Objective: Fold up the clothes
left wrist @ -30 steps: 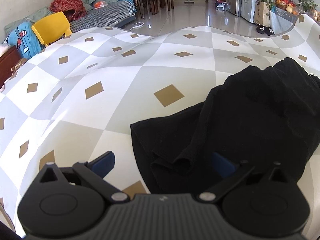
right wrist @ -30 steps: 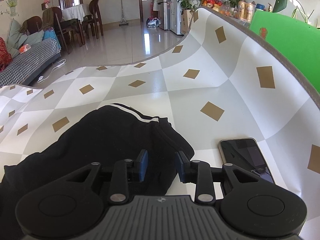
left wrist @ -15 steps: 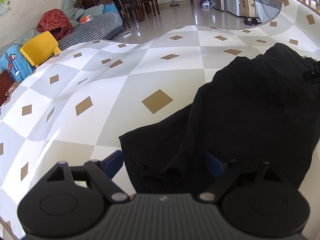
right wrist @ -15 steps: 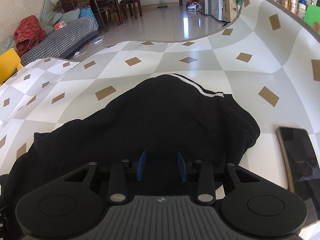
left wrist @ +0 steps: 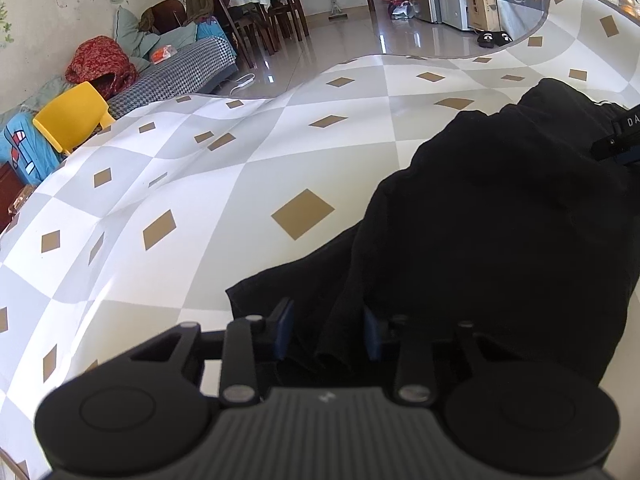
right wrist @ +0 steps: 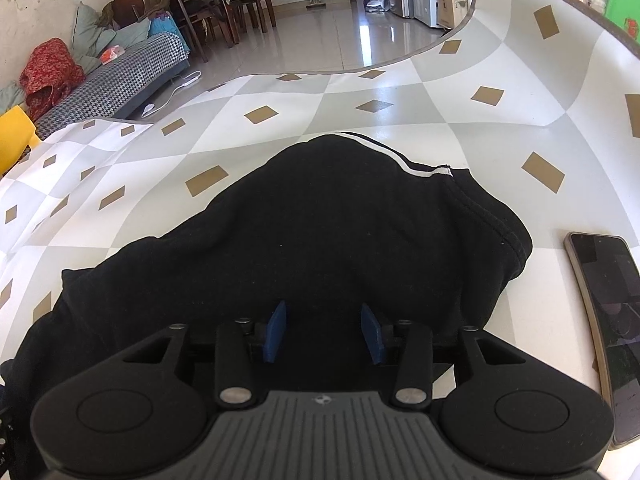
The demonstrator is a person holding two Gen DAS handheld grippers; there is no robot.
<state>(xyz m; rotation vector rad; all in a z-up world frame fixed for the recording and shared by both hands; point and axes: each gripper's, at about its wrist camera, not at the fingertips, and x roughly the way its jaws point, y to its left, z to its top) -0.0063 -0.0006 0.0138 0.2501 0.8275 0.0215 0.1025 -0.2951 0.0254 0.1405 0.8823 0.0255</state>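
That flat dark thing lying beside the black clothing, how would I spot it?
Start at the table's checked grey-and-white cloth with tan diamonds. On it lies the black garment; just to its right, apart from it, lies a smartphone. It is the only hard, glossy, flat object there, its dark screen facing up.

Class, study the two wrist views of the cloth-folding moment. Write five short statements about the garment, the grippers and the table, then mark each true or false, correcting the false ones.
1. The black garment lies on a checked tablecloth. True.
2. A phone lies left of the garment. False: it lies to its right.
3. The left gripper has garment fabric between its jaws. True.
4. The garment has a red stripe. False: the stripe is white.
5. The right gripper is over bare tablecloth. False: it is over the garment.
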